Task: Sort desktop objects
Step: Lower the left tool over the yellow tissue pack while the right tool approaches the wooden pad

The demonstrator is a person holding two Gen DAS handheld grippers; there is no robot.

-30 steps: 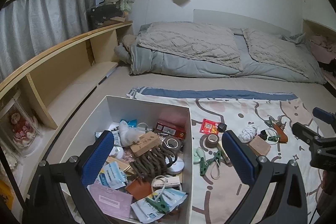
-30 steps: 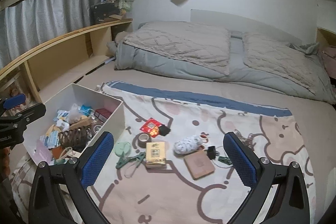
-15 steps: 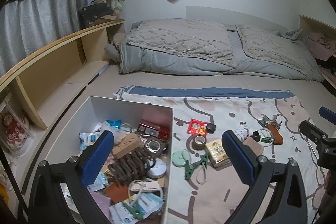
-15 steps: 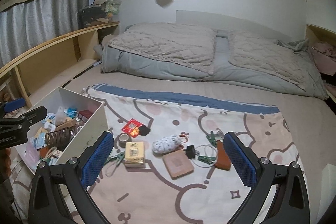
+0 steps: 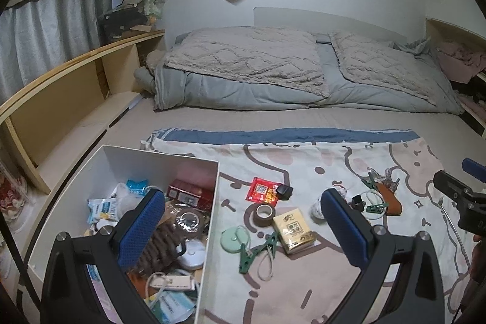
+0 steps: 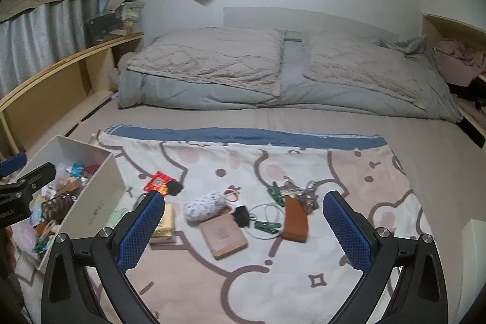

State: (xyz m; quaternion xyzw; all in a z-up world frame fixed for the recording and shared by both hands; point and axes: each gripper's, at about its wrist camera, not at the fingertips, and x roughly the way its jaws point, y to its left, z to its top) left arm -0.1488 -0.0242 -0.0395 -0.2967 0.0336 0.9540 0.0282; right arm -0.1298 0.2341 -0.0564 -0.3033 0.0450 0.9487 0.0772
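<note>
Both cameras had swung rightward since a second earlier; right gripper, jaws wide and empty, hovered over the pink card holder at 12 o'clock, long axis toward 4; left gripper, equally wide, stayed beside the white box, farther off.

Left wrist view: looks forward and down from above the near corner of the white box, facing the bedding at the wall. Right wrist view: sits further right, over the patterned cloth, same heading. Both share box, yellow pack and cloth.
</note>
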